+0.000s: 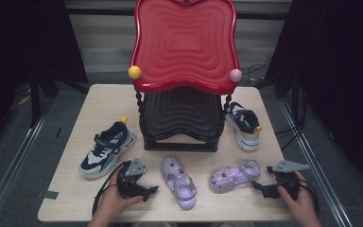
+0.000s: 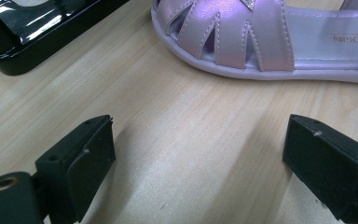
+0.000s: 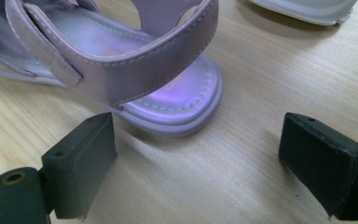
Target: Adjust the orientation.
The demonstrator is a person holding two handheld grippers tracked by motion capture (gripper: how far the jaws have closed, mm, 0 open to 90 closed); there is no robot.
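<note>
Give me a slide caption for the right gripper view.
Right gripper, jaws open, poised just short of the heel of a purple sandal on the wooden table.

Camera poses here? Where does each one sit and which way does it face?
High view: above the person's side, looking forward and down on table; both hands, left gripper, right gripper.
Left gripper view: on that gripper, toward left sandal; open jaws.
Right gripper view: toward right sandal's heel; open jaws.
Shared: both sandals appear in the high view.

Two lilac sandals (image 1: 178,182) (image 1: 235,175) lie apart on the table's near side
</note>
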